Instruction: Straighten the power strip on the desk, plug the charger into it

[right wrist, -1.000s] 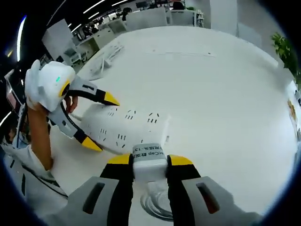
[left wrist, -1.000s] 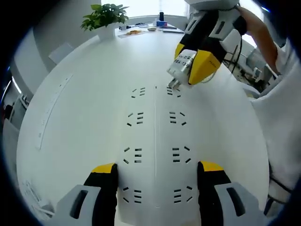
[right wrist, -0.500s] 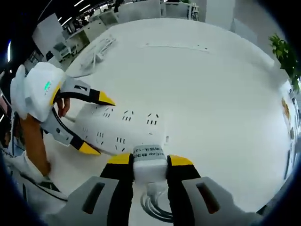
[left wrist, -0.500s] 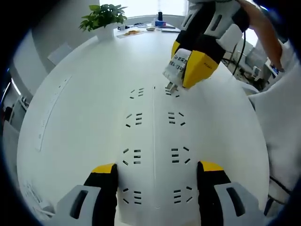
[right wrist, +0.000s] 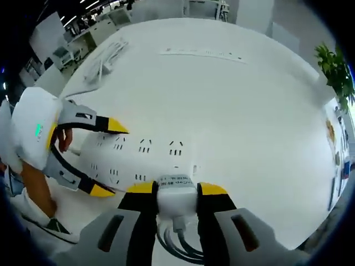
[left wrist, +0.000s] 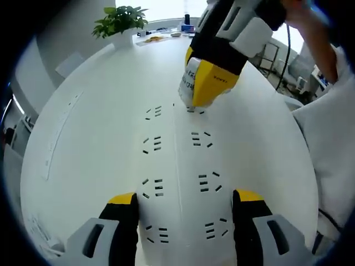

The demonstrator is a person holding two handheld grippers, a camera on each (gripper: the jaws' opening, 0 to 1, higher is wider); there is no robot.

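Note:
A wide white power strip (left wrist: pixel 177 166) lies flat on the white table (left wrist: pixel 100 111), running away from me between the yellow-tipped jaws of my left gripper (left wrist: pixel 186 221), which is shut on its near end. In the right gripper view, the left gripper (right wrist: pixel 106 158) holds the power strip (right wrist: pixel 150 158) across its width. My right gripper (right wrist: pixel 178 188) is shut on a white charger (right wrist: pixel 176 200) with a printed label. In the left gripper view, the right gripper (left wrist: pixel 201 83) presses the charger (left wrist: pixel 190 83) down on the strip's farthest right socket, with the prongs hidden.
The charger's cable (right wrist: pixel 176 246) coils under the right gripper. A long thin strip (right wrist: pixel 202 54) lies farther out on the table, with white cables (right wrist: pixel 108 55) near it. A potted plant (left wrist: pixel 123 19) and small items stand at the far edge. A person's sleeve (left wrist: pixel 327 155) borders the right side.
The right gripper has lowered the charger onto the far right socket; its prongs, visible before, are now out of sight. The left gripper keeps its hold on the strip.

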